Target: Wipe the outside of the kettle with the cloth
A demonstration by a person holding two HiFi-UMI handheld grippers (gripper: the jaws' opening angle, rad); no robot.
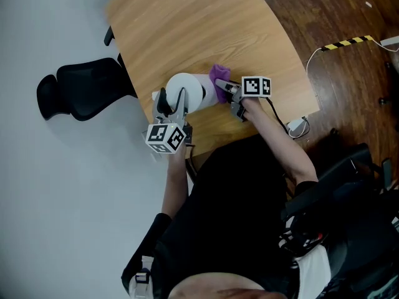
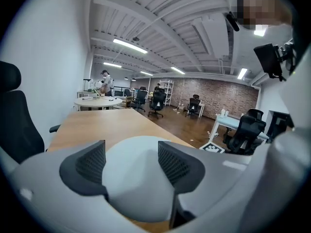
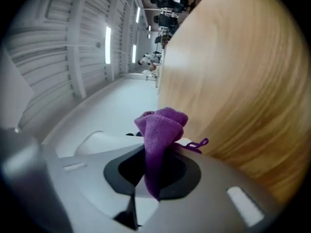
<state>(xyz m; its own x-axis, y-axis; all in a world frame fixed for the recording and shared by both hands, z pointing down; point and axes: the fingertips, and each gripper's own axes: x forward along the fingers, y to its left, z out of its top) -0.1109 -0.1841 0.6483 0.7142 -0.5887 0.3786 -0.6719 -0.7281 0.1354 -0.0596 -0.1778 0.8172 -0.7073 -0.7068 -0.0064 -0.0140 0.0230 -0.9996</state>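
Observation:
A white kettle (image 1: 188, 92) stands near the front edge of the wooden table (image 1: 187, 23). My left gripper (image 1: 173, 97) reaches over it from the near side, its two jaws closed against the kettle's rounded white body (image 2: 133, 178), one dark pad (image 2: 92, 163) on each side. My right gripper (image 1: 224, 91) is shut on a purple cloth (image 1: 219, 77), which is bunched up and touches the kettle's right side. In the right gripper view the cloth (image 3: 160, 130) sticks up from between the jaws, with the tabletop (image 3: 233, 81) beyond.
A black office chair (image 1: 81, 89) stands left of the table. On the wood floor to the right lie a white cable and plug (image 1: 298, 126) and yellow-black tape (image 1: 346, 42). More desks and chairs (image 2: 156, 101) fill the room behind.

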